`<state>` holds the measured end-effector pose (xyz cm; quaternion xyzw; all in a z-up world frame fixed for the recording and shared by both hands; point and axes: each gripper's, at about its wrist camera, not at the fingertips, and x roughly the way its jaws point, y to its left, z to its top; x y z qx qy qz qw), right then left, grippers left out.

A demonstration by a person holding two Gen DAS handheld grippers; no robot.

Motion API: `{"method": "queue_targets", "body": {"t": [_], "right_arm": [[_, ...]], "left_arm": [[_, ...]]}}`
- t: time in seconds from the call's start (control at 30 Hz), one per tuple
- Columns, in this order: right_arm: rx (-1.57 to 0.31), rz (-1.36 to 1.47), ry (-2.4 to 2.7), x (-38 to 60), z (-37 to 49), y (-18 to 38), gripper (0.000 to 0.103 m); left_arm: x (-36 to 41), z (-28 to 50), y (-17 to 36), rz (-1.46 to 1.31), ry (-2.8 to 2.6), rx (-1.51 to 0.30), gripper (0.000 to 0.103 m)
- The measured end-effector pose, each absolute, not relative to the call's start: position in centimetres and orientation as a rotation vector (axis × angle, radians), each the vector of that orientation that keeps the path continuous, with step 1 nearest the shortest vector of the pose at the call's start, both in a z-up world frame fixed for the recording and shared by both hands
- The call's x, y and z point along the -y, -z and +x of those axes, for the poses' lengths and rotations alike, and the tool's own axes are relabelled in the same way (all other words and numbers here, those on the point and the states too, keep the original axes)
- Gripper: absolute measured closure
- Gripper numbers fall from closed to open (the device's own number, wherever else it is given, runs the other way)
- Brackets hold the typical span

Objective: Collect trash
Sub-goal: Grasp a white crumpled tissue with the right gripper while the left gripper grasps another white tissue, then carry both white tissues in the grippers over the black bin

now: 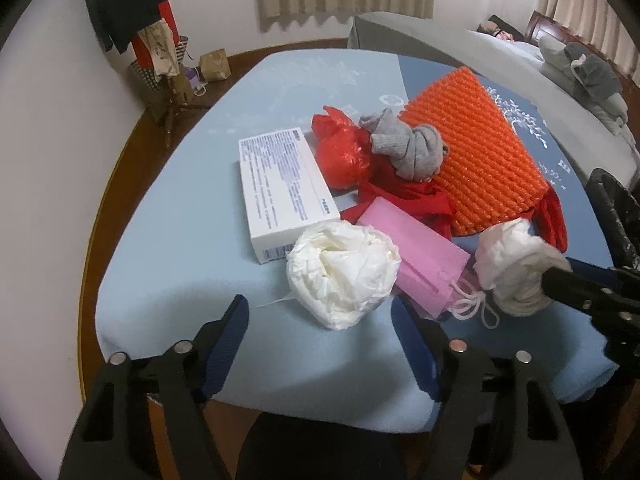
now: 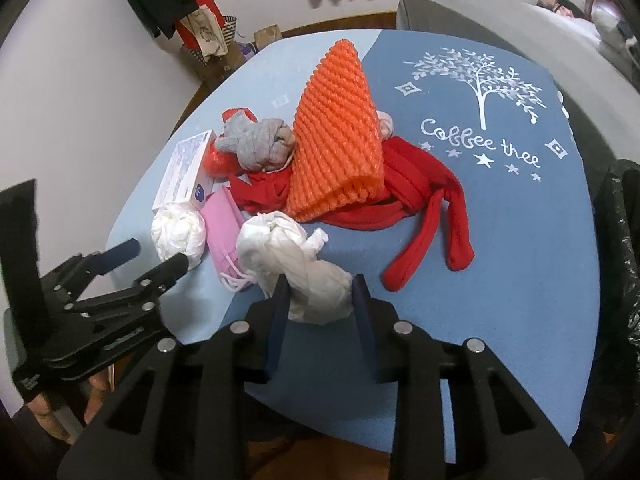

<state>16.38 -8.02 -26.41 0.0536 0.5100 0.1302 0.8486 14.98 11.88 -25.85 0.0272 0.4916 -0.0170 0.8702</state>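
Note:
A pile lies on the blue cloth-covered table (image 1: 168,248): a white box (image 1: 280,192), a red plastic bag (image 1: 340,152), a grey sock knot (image 1: 404,148), orange foam netting (image 1: 476,148), a pink face mask (image 1: 416,256), red cloth (image 2: 420,200) and two crumpled white wads. My left gripper (image 1: 320,344) is open, just short of the left wad (image 1: 344,272). My right gripper (image 2: 319,300) has its jaws around the right wad (image 2: 296,264), touching its sides; it also shows in the left wrist view (image 1: 516,264).
A black trash bag (image 2: 620,248) hangs at the table's right edge. A coat stand with clothes (image 1: 156,52) and paper bags stand at the far left by the wall. A bed with grey bedding (image 1: 520,64) lies behind the table.

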Motion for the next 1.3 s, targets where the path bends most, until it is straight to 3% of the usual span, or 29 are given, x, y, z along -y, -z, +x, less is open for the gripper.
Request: {"method": "queue_targets", "body": {"t": [0.13,0.2,0.23,0.3,0.33,1.3], "right_arm": [[-1.067,0.110,-0.274,8.1,16.2,26.0,0.072],[-1.065,0.113,-0.271,8.2,16.1,25.8,0.072],[-1.064,0.112,-0.269,8.2,16.1,25.7,0.072],[-1.059,0.116,-0.265,8.4,16.0,25.4,0.072],[-1.056,0.118,-0.264,8.5,16.0,25.3,0.072],[-0.927,0.184,-0.166,14.8,12.8,19.4,0.072]], "left_arm": [[-11.8,15.4,26.3,0.048,0.052,-1.042,0.044],[-11.8,15.6,26.4,0.040,0.071,-1.047,0.055],[-11.6,15.7,26.3,0.034,0.090,-1.052,0.068],[-11.1,15.5,26.0,0.049,0.091,-1.043,0.077],[-11.0,15.4,25.9,0.058,0.090,-1.039,0.090],[-6.6,11.1,19.3,0.060,0.124,-0.955,0.093]]}}
